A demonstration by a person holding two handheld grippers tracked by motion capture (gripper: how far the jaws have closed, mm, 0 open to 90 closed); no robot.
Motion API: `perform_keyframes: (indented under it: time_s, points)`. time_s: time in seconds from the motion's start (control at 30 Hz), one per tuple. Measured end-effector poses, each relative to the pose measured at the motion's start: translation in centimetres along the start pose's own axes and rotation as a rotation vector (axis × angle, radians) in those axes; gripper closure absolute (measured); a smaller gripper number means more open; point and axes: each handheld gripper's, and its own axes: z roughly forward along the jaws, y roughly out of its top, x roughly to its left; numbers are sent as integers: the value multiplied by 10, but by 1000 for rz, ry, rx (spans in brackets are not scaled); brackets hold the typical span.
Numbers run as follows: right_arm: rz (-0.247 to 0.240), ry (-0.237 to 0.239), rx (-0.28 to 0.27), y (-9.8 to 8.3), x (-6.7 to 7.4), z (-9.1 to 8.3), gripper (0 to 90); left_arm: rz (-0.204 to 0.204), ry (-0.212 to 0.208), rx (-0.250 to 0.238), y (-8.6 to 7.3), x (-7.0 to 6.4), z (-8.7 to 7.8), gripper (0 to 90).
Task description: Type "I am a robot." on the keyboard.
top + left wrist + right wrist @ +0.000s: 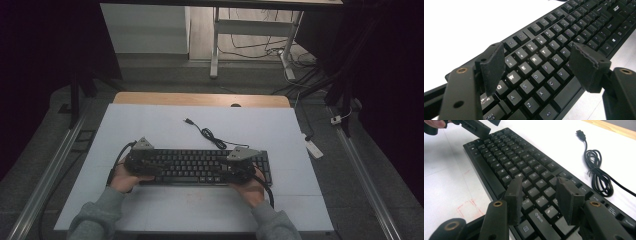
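Both grippers hover over a black keyboard (200,166) that lies flat on the white table (150,125), and neither has a hold on it. The left gripper (537,62) stands with its jaws apart above the keyboard's letter keys, with Q, W, E, R and the rows below them showing in the gap and no pad touching a key. The right gripper (540,200) is over the keyboard's other end, its jaws also apart, with keys visible between them and nothing pinched. My reading is that the keyboard is in place but the real work on it, whether pressing keys or lifting and shifting it, is either not begun or between steps; nothing in the layout settles which. Beyond the right gripper's jaws, off to their right, the keyboard's cable (599,172) lies loosely coiled on the table with its plug (581,133) free, so it is connected to nothing. In the high view the scene is dim, and the hands and gripper bodies cover both ends of the keyboard, so how high the jaw tips sit above the keys is hard to judge. The legends on the keys near the right gripper are too blurred to read.
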Motion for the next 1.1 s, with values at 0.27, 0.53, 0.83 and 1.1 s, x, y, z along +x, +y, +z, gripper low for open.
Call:
perform_keyframes:
  time_s: [0.27, 0.53, 0.83, 1.1]
  points:
    - [-2, -9, 3, -5, 0, -6, 536, 8, 1, -15, 0, 0, -1, 315]
    - [-1, -8, 13, -6, -1, -5, 527, 11, 5, -25, 0, 1, -1, 357]
    - [-3, -10, 23, -8, -1, -4, 524, 36, -8, -23, 1, -1, 4, 470]
    - [0, -3, 18, -7, 0, -2, 524, 67, -11, -10, 5, -5, 12, 737]
